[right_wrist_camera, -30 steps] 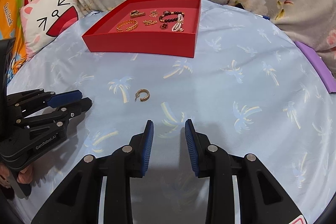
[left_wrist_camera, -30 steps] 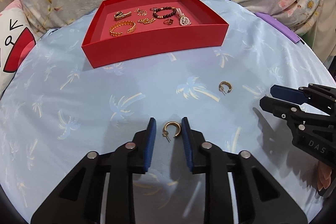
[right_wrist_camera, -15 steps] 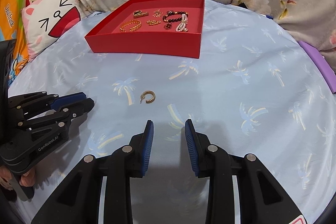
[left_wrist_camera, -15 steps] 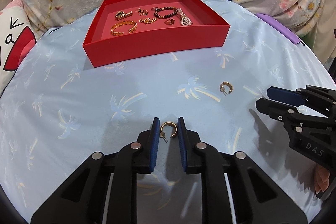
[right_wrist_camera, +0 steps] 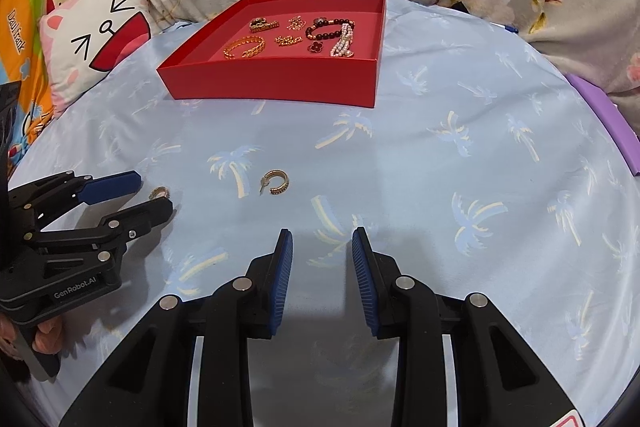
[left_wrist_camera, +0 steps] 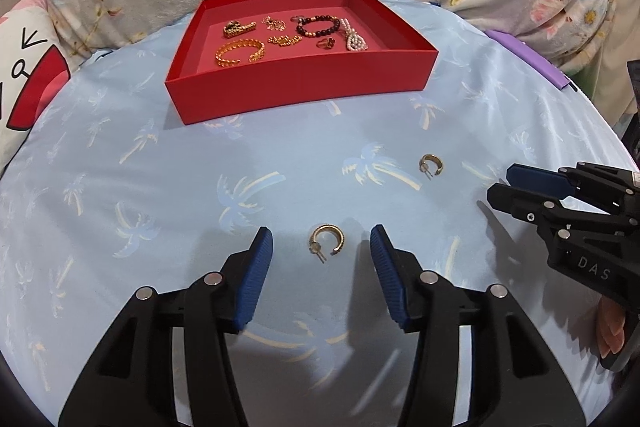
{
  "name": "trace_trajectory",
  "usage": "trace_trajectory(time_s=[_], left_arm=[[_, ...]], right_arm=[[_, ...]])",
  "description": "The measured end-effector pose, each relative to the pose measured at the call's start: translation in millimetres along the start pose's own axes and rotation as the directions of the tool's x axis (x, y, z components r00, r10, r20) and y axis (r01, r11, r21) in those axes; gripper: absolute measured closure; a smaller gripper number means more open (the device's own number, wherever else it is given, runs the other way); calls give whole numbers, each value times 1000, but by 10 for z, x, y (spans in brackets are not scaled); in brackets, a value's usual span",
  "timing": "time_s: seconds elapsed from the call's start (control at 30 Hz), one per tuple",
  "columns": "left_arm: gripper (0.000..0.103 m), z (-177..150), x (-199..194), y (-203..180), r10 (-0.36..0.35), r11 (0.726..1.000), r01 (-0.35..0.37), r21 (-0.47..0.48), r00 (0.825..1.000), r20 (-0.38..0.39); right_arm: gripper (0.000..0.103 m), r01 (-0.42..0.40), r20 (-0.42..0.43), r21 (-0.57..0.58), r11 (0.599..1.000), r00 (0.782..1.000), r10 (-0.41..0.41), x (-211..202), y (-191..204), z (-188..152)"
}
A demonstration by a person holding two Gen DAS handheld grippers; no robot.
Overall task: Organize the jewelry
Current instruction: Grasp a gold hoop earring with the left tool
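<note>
A small gold hoop earring with a post (left_wrist_camera: pixel 326 241) lies flat on the pale blue palm-print cloth (left_wrist_camera: pixel 120 187), and I see it sitting between the blue pads of my left gripper (left_wrist_camera: pixel 321 241), which is spread wide and touching nothing. A second gold hoop earring (right_wrist_camera: pixel 276 181) rests on the cloth ahead of my right gripper (right_wrist_camera: pixel 322 241), slightly to its left; that gripper is released too, with only cloth between its pads. Further back, the red cardboard tray (left_wrist_camera: pixel 300 83) holds a gold chain bangle (left_wrist_camera: pixel 240 52), a dark beaded bracelet (left_wrist_camera: pixel 318 25) and a pearl piece (left_wrist_camera: pixel 354 39). A cartoon-face cushion (right_wrist_camera: pixel 96 39) sits off to my left.
</note>
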State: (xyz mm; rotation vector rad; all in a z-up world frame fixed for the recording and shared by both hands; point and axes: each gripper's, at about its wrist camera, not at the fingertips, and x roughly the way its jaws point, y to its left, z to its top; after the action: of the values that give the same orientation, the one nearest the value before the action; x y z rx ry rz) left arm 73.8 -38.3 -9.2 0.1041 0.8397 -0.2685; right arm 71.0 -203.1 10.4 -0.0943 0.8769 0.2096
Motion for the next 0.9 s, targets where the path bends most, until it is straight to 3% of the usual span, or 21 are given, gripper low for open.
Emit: trace_trajectory(time_s=[0.1, 0.33, 0.63, 0.9], left_arm=[[56, 23, 33, -6, -5, 1000, 5, -2, 1000, -6], [86, 40, 52, -43, -19, 1000, 19, 9, 1000, -4], [87, 38, 43, -59, -48, 999, 48, 4, 999, -3], [87, 37, 43, -33, -57, 998, 57, -3, 998, -4]], right_arm=[[72, -3, -3, -7, 1000, 1000, 3, 14, 22, 4], [72, -24, -2, -9, 1000, 1000, 24, 50, 64, 60], [72, -54, 1, -25, 998, 999, 55, 219, 201, 282], [75, -18, -11, -61, 998, 1000, 18, 388, 306, 356]])
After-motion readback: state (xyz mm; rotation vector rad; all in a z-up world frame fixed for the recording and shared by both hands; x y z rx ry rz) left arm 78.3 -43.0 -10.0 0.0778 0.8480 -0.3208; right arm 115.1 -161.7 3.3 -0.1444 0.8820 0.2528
